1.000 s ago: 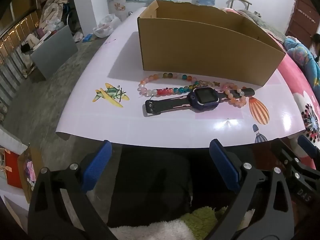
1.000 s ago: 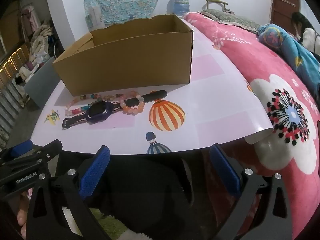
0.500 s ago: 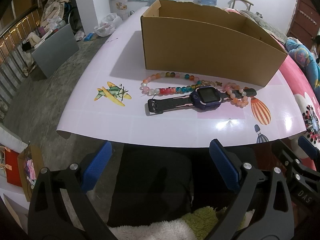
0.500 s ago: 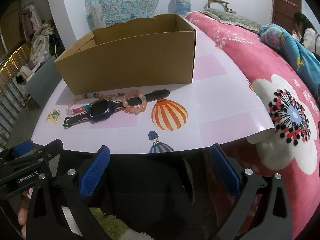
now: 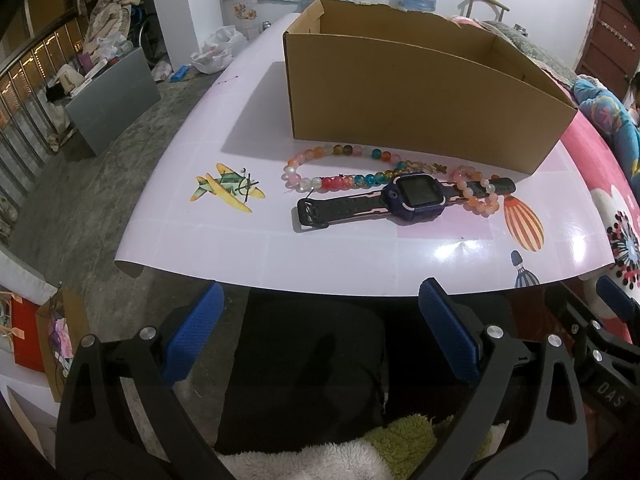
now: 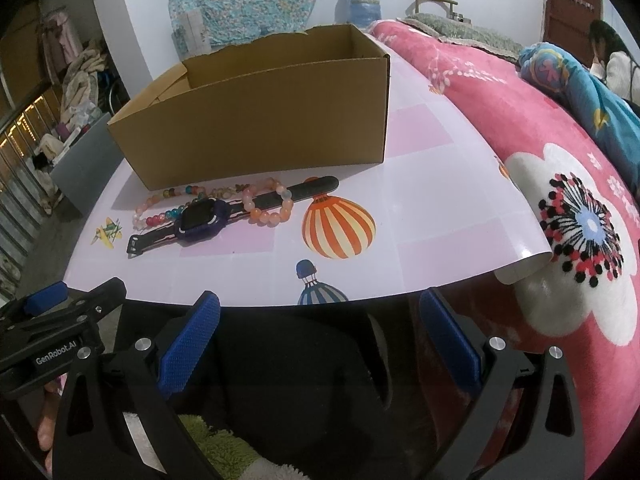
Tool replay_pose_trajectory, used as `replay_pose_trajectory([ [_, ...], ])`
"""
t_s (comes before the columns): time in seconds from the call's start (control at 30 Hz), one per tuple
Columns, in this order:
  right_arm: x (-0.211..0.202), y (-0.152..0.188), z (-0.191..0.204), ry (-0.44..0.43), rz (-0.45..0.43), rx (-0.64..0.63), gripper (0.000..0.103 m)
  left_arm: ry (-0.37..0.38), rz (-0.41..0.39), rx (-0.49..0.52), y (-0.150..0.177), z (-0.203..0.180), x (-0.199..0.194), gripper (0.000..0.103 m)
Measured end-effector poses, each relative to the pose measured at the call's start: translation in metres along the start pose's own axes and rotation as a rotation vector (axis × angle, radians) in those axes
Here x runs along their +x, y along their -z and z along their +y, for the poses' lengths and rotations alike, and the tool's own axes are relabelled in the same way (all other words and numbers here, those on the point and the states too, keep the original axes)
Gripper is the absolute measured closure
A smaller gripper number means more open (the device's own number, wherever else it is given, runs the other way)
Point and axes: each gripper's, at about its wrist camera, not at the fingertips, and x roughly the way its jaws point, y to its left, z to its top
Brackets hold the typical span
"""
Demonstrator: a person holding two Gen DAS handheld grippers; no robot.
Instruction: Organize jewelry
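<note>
A purple smartwatch [image 5: 416, 197] with a black strap lies on the pink table sheet [image 5: 344, 256], in front of an open cardboard box [image 5: 408, 96]. A long multicolour bead necklace [image 5: 328, 168] lies behind it, and a pink bead bracelet [image 5: 478, 196] loops over the strap's right end. My left gripper [image 5: 320, 332] is open and empty, off the table's near edge. In the right wrist view the watch [image 6: 204, 218], necklace [image 6: 160, 210], bracelet [image 6: 268, 202] and box [image 6: 256, 120] show. My right gripper [image 6: 320, 332] is open and empty, also off the near edge.
A pink flowered blanket [image 6: 560, 184] lies to the right of the sheet. A grey board [image 5: 114, 98] and clutter stand on the floor at left. The other gripper [image 6: 52, 324] shows at the lower left of the right wrist view.
Both grippers have moved slightly forward towards the table; the jewelry and box look a little nearer. Nothing on the table has moved.
</note>
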Motion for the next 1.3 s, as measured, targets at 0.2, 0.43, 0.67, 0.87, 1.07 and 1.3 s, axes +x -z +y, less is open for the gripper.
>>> replay_pose_trajectory([
  [0.2,0.0000,-0.0002,-0.0004,-0.001,0.001,0.000,0.005,-0.003,0.000,-0.001,-0.0001,-0.0003,0.0000,0.008],
  [0.43,-0.0013,-0.0012,0.0015,0.000,-0.002,-0.010,0.005,-0.009,-0.002,-0.003,-0.0012,-0.0005,-0.0002,0.008],
  [0.67,-0.0014,-0.0025,0.0018,0.003,-0.002,-0.012,0.005,-0.010,0.000,-0.005,-0.0020,-0.0001,-0.0007,0.008],
  [0.87,-0.0018,-0.0028,0.0013,0.003,-0.003,-0.011,0.005,-0.011,0.001,-0.008,-0.0022,0.0006,-0.0001,0.008],
  [1.07,-0.0017,-0.0031,0.0015,0.004,-0.002,-0.011,0.005,-0.012,0.000,-0.010,-0.0017,0.0017,0.0003,0.008],
  [1.3,-0.0017,-0.0031,0.0015,0.003,-0.004,-0.010,0.005,-0.011,0.001,-0.012,-0.0009,0.0023,0.0008,0.008],
])
